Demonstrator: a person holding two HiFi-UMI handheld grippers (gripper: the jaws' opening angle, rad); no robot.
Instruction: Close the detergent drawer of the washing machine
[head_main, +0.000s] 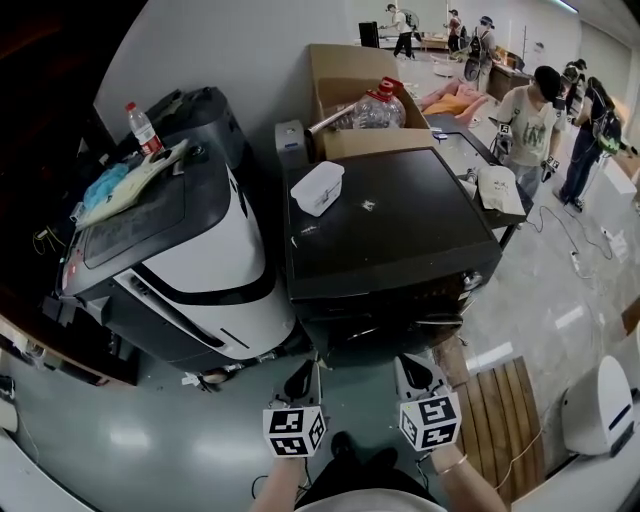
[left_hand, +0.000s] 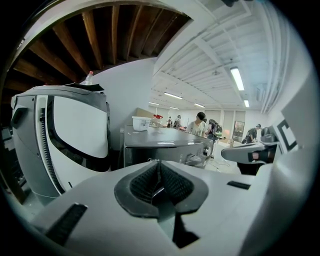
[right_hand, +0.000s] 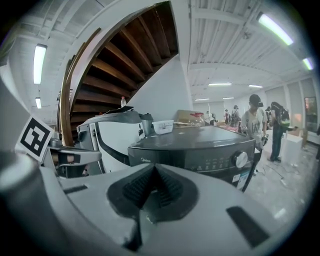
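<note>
Entry: both grippers in view, no contact with the target.

I am holding the left gripper (head_main: 300, 380) with its jaws clenched pad to pad, and nothing is sitting between them. The right gripper (head_main: 415, 372) is clenched the same way and is also empty.

The dark washing machine (head_main: 390, 230) is standing straight ahead of both grippers, with its front facing me. Its control panel (right_hand: 200, 162) is running left to right across my view, just above the jaw tips in the right gripper view. I am taking the detergent drawer (right_hand: 150, 161) to be the left end of that panel, by the brand mark. I am not seeing any drawer front sticking out, so I am judging it flush, or very nearly so.

Both grippers are hanging near the machine front and apart from it. The left one is lining up with the panel's left end, so it is the nearer to the drawer. The right one is facing the middle of the panel.

Count:
- two grippers
- one dark washing machine
- one white and black machine (head_main: 190, 260) beside it on the left
- one dial (right_hand: 241, 159)
- one white tub (head_main: 318, 187) on the dark lid
- one small bottle (head_main: 143, 127) on the other machine
</note>
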